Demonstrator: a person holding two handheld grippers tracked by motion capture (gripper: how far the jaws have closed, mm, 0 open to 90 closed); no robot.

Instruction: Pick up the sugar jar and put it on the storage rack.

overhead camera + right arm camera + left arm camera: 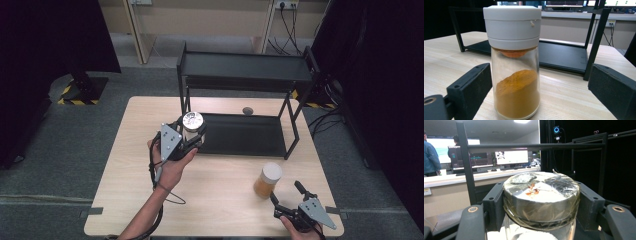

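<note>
Grey carpet surrounded a pale wooden table [220, 200], and on its far half stood a black two-level rack [245, 75], the landmark for everything else.

At the rack's left front corner the left gripper [186, 140] had its fingers [495, 206] pinching a glass jar [193, 125] just under its silver lid [541, 195], which was wrapped in clear film. Jar and lid sat upright in the grip, at the lower shelf's [245, 134] left edge; whether the jar rested on anything could not be told.

Judging by this, the step in hand was placing the jar on the rack. To do it well, the jar should stay upright, clear the corner post [466, 165], and go in under the top shelf before the grip eases.

Right of and in front of the rack, a spice shaker [268, 180] with a white cap and orange powder stood on the table. The right gripper [288, 194] waited just beside it, fingers [471, 87] spread wide and not touching.
</note>
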